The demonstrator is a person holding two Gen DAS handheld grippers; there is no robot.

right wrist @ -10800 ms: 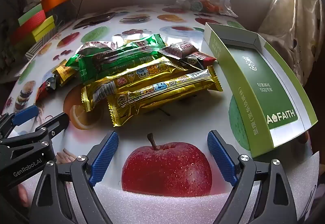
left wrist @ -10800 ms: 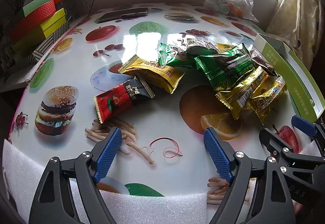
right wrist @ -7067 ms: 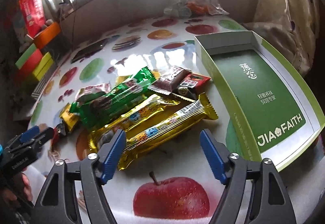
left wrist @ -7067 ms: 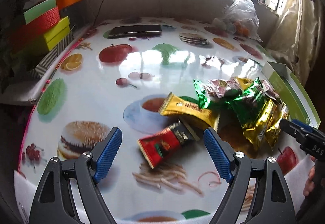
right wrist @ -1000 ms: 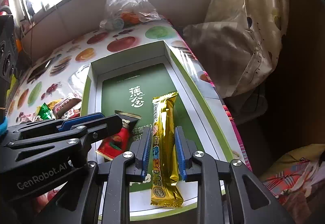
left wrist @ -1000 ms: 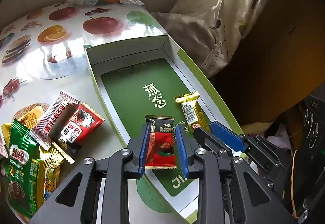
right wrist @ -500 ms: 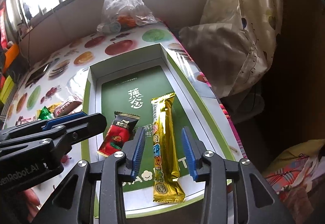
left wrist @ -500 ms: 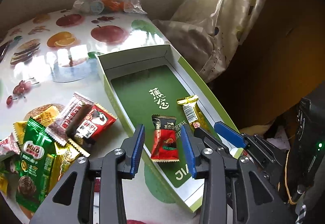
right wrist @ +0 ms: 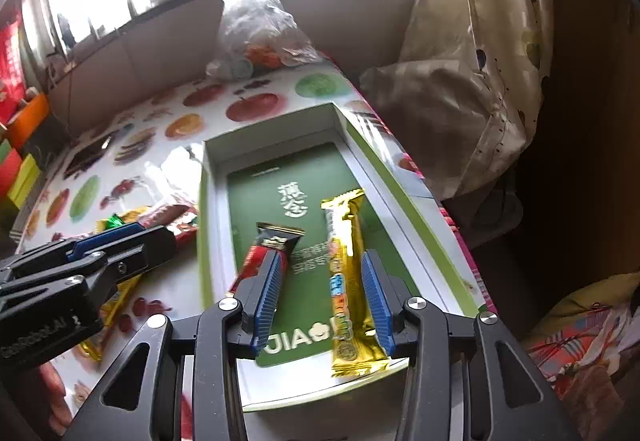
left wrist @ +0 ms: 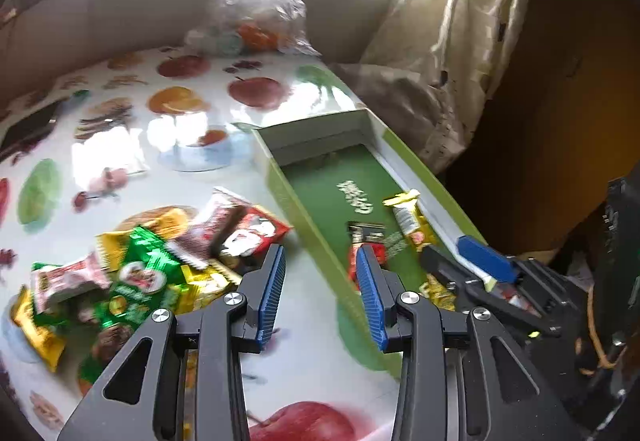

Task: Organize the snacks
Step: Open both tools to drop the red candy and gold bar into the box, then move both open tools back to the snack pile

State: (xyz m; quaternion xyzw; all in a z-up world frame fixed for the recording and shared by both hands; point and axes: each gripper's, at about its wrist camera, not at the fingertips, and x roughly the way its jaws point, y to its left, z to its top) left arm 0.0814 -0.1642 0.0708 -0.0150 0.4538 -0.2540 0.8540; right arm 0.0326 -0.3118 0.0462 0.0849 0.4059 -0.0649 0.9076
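Green cardboard is walling the tray [right wrist: 208,225] you are filling — its near wall is standing just ahead of your left gripper [left wrist: 320,293], whose jaws have just been opening and are holding nothing. I judge a low sweep toward the snack pile [left wrist: 160,265] could be catching that wall. Your right gripper [right wrist: 320,301] has just been parting too, empty — the glossy gold bar [right wrist: 344,273] and red-and-black packet [right wrist: 268,245] are lying flat inside the tray, side by side.
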